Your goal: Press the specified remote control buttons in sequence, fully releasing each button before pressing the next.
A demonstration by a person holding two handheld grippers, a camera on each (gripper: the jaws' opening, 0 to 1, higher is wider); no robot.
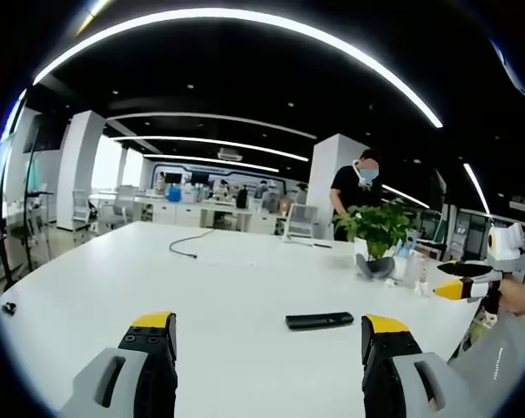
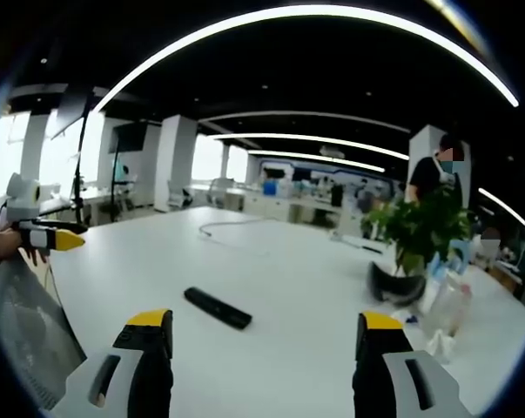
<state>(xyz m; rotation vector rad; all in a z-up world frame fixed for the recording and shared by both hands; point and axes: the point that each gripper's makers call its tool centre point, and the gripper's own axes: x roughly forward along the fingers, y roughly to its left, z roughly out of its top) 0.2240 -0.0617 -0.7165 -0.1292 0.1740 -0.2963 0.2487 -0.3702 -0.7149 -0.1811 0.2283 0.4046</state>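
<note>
Between spread fingers (image 1: pixel 266 348), beyond them: remote (image 1: pixel 319 320) flat on table (image 1: pixel 218 287)

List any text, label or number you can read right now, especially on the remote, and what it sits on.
No text reads in either view.
Remote control: plain black; any button markings are too small to read.
Bottles beside the potted plant: any labels are blurred.
Back wall of the office: too far to show any lettering.

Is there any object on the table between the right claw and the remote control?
Nothing visible does. In the right gripper view, the open right claw hangs above bare white table, and the black remote control lies flat just ahead of it. The potted plant and bottles stand off to the side, apart from that path.
</note>
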